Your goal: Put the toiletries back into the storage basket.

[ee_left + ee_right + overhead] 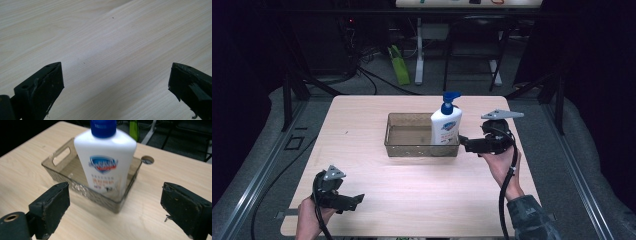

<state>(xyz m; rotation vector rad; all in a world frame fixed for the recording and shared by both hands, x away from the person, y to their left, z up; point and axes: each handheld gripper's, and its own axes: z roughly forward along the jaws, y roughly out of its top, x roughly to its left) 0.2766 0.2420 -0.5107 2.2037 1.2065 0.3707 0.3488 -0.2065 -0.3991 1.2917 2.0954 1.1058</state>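
A white pump bottle [446, 124] with a blue pump head and a blue-red label stands upright in the right end of a clear brownish plastic basket [404, 147] at the table's middle. In the right gripper view the bottle [106, 157] rises from the basket [60, 168] just ahead of the jaws. My right gripper [463, 143] [115, 202] is open, just right of the basket and apart from the bottle. My left gripper [357, 201] [116, 82] is open over bare wood near the table's front left corner, with nothing between its jaws.
The light wooden table [362, 170] has a round cable hole [147, 160] beyond the basket. Beyond the table, on the dark floor, are desk legs [419, 55], cables and a green object [398, 65]. Metal rails run along both sides.
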